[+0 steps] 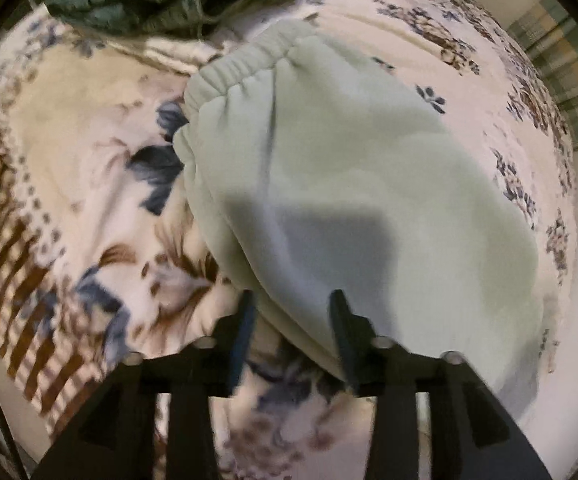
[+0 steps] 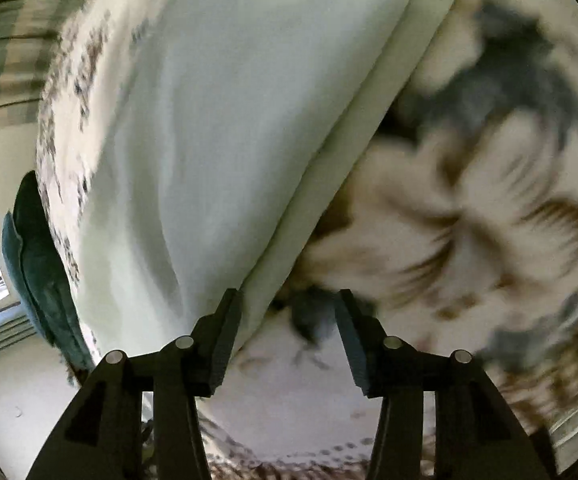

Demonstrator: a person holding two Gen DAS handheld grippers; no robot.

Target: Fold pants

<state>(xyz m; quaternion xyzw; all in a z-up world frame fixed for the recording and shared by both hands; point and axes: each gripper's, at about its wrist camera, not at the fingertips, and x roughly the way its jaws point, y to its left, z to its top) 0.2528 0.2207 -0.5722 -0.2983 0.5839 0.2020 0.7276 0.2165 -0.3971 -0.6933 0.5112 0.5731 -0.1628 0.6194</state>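
Left wrist: left claw (image 1: 293, 300) part-open over pants (image 1: 349, 184), gripping nothing; right claw (image 2: 289, 300) likewise, pants (image 2: 217, 128) edge between

Floral blanket (image 1: 89, 152) on bed, pale green pants (image 1: 349, 184), dark green garment (image 1: 161, 0)

Pale green sweatpants (image 1: 349, 184) folded flat on floral blanket (image 1: 89, 140).
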